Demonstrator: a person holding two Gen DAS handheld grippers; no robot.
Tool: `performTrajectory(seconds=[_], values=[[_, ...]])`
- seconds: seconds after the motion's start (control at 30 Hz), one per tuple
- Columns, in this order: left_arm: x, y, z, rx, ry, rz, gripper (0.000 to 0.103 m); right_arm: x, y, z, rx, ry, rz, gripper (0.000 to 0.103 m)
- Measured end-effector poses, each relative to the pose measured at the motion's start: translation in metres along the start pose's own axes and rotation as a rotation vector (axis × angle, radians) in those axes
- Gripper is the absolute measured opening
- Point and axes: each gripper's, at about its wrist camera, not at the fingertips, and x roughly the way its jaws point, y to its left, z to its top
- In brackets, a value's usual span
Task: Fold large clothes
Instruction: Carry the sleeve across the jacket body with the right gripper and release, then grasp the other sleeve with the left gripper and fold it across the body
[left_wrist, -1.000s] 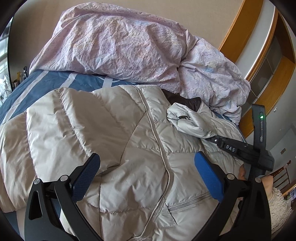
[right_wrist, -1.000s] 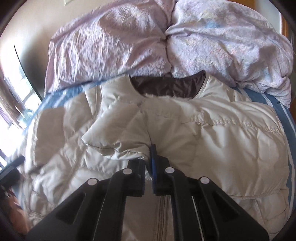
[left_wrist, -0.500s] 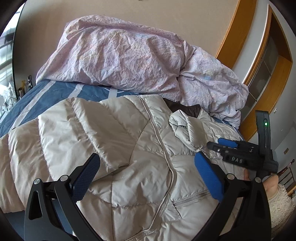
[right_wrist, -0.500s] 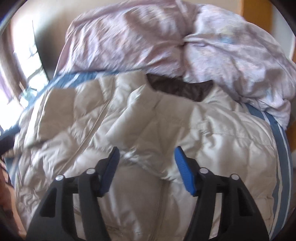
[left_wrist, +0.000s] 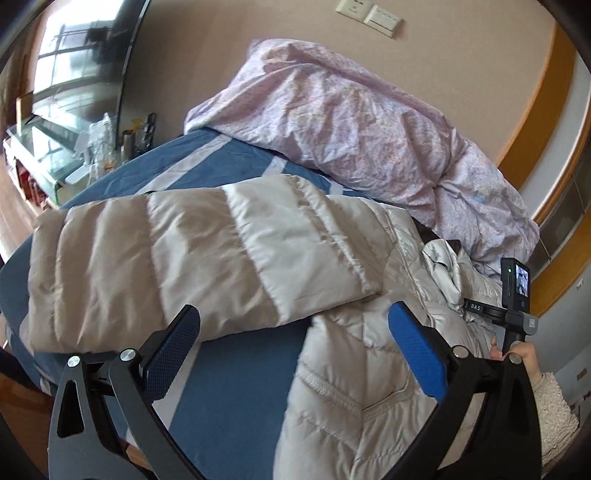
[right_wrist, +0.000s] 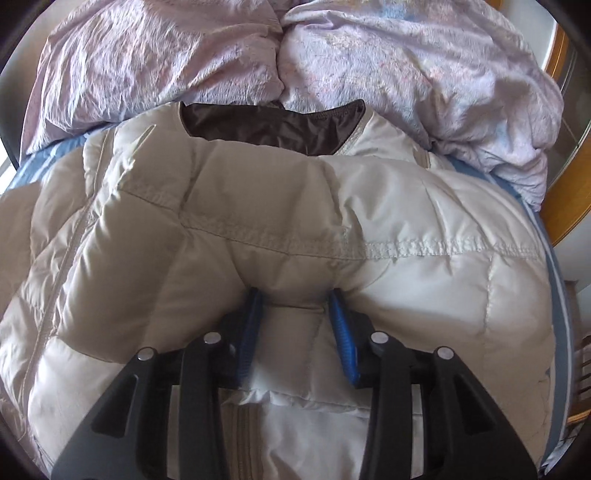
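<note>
Here, blue bed sheet (left_wrist: 236, 398) w/ lilac duvet (left_wrist: 354, 122).

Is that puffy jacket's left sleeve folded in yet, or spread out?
Spread out: the sleeve stretches sideways over the blue bedsheet, away from the jacket body.

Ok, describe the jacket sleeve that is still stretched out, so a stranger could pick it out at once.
Start at the blue striped bedsheet with the crumpled pink duvet heaped at its head. In front of the duvet lies a beige puffer jacket. The sleeve is its long quilted arm reaching sideways toward the window, flat and unfolded, unlike the other one folded across the chest.
</note>
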Motion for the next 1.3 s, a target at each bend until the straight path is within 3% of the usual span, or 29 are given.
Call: performTrajectory(seconds=[0.2,0.43,0.6,0.87,1.0,1.17,1.3], values=[[-0.019,0.055,-0.020,-0.219,-0.012,0.073,0.102,0.001,-0.008,0.000,0.034,0.021,0.031,0.040],[-0.017,0.092,-0.022,-0.434,-0.015,0.092,0.100,0.000,-0.008,0.001,0.038,0.031,0.034,0.041],[-0.010,0.100,-0.020,-0.501,-0.014,0.121,0.091,0.000,-0.008,0.002,0.042,0.033,0.032,0.041],[-0.005,0.106,-0.019,-0.591,-0.028,0.163,0.089,0.000,-0.007,0.000,0.050,0.031,0.018,0.042],[0.000,0.106,-0.018,-0.647,-0.039,0.134,0.089,0.000,-0.007,0.000,0.049,0.030,0.019,0.042],[0.007,0.108,-0.013,-0.693,-0.048,0.133,0.079,0.000,-0.007,0.000,0.049,0.029,0.022,0.042],[0.005,0.115,-0.010,-0.717,-0.066,0.148,0.054,0.000,-0.006,0.001,0.044,0.028,0.023,0.042]])
